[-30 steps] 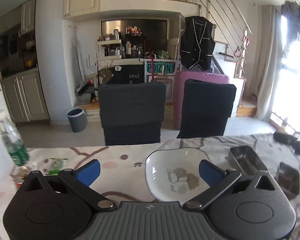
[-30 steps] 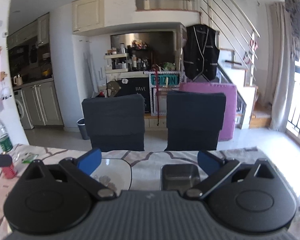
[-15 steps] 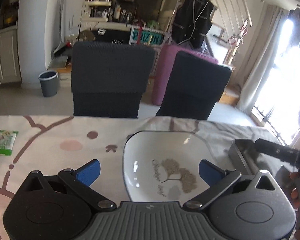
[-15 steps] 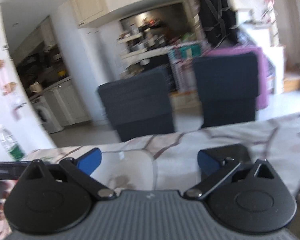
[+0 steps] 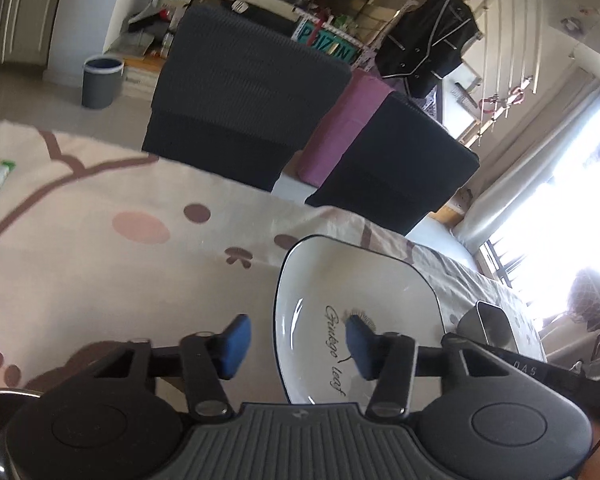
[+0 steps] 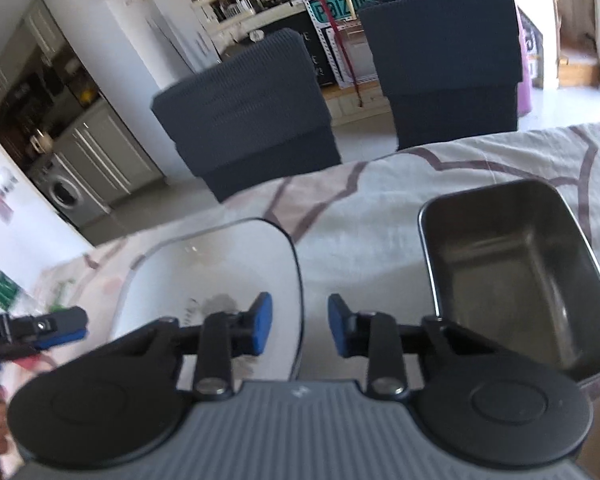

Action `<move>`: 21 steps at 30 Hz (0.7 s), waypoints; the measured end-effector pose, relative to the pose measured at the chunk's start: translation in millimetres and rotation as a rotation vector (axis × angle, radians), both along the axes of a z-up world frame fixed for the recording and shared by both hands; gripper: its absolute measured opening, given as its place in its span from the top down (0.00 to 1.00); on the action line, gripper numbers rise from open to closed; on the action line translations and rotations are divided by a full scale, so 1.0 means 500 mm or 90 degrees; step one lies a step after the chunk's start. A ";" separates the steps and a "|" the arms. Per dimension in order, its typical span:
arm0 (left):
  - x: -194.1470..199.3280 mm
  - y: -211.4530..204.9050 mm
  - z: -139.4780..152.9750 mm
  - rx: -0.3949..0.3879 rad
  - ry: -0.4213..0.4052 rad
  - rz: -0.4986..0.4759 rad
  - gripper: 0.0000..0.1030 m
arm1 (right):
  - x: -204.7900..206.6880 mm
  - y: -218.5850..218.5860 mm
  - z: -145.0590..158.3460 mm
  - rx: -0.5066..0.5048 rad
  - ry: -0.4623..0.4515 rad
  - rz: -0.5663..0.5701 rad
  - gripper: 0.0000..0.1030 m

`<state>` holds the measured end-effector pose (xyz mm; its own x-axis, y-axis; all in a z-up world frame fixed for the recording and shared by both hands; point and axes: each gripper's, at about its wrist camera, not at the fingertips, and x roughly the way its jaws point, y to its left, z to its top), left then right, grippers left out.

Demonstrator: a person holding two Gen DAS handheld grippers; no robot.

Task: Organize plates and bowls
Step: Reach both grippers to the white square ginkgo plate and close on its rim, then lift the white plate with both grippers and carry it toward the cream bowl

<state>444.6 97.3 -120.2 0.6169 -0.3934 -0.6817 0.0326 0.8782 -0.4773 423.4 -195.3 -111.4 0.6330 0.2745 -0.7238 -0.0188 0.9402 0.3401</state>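
I am at the grasping step; both sets of tongs have just been closing, the left tongs (image 5: 296,344) half-narrowed astride the left rim of the white ginkgo-leaf plate (image 5: 356,280) on the counter (image 5: 100,272), the right tongs (image 6: 299,326) narrower astride its right rim, neither pinching yet. Next I judge each must clamp its rim, clear of the steel tray (image 6: 516,280) just beside.

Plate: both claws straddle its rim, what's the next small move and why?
Probably close both claws. The left claw and right claw each have the plate rim between their pads, jaws just closing but gaps still show, so no grip yet.
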 end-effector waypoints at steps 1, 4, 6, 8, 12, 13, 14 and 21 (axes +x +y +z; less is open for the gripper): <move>0.003 0.001 -0.005 -0.002 0.004 -0.002 0.58 | 0.000 0.004 -0.003 0.002 0.005 0.002 0.71; 0.016 -0.010 -0.021 0.016 0.017 -0.013 0.71 | 0.006 0.001 -0.013 0.005 0.023 0.002 0.75; 0.021 -0.017 -0.029 0.029 0.023 -0.018 0.78 | 0.008 -0.001 -0.019 0.001 0.029 -0.002 0.75; 0.027 -0.021 -0.036 0.045 0.026 -0.019 0.87 | 0.012 -0.007 -0.025 0.013 0.032 0.002 0.79; 0.035 -0.016 -0.052 0.046 0.034 -0.018 0.94 | 0.010 -0.016 -0.024 0.035 0.032 0.018 0.88; 0.035 -0.017 -0.053 0.045 0.034 -0.019 0.94 | 0.011 -0.015 -0.025 0.038 0.032 0.024 0.89; 0.036 -0.017 -0.054 0.046 0.033 -0.021 0.94 | 0.015 -0.014 -0.027 0.041 0.034 0.028 0.90; 0.030 -0.024 -0.052 0.069 0.022 -0.033 0.94 | 0.013 -0.021 -0.026 0.059 0.030 0.032 0.91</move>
